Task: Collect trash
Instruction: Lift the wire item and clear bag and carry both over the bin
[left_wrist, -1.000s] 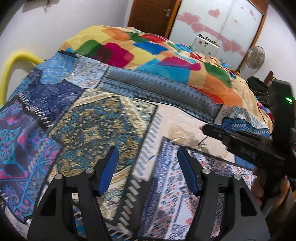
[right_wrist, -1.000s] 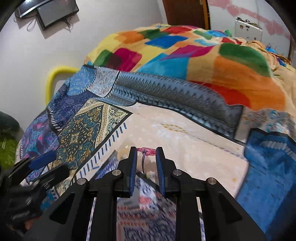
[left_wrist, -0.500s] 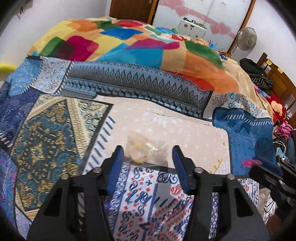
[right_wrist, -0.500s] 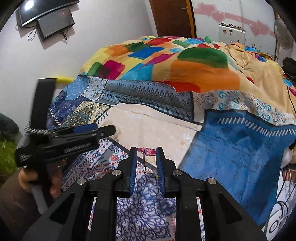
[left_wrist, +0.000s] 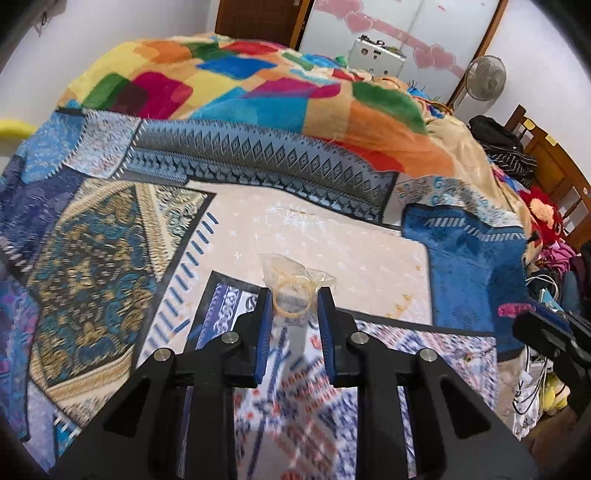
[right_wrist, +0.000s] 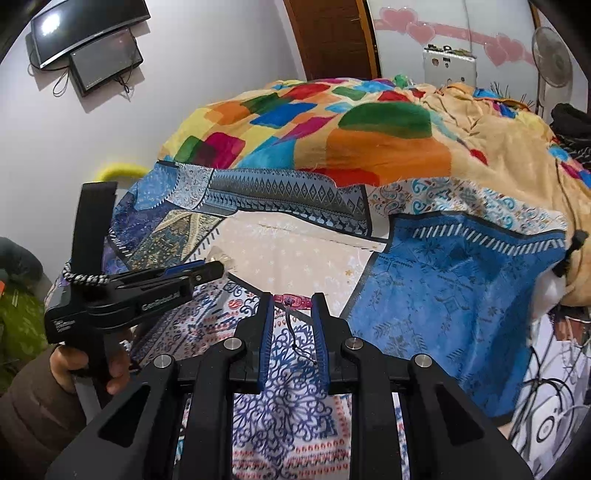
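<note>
L gripper: jaws closing round a clear plastic bag w/ a yellowish ring inside; bag's between the pads, not visibly squeezed yet.
R gripper: jaws clamped on a pink wrapper scrap, thin dark thread hanging below it.
Bag loc: on the bed, cream patch, mid-bed, toward the near edge.
How to do it well: pinch crumpled film + ring together, not a loose corner; close fully before lifting so it can't slip.
Writing: "GenRobot.AI" on L gripper's side, seen from R cam; smaller label illegible.
</note>
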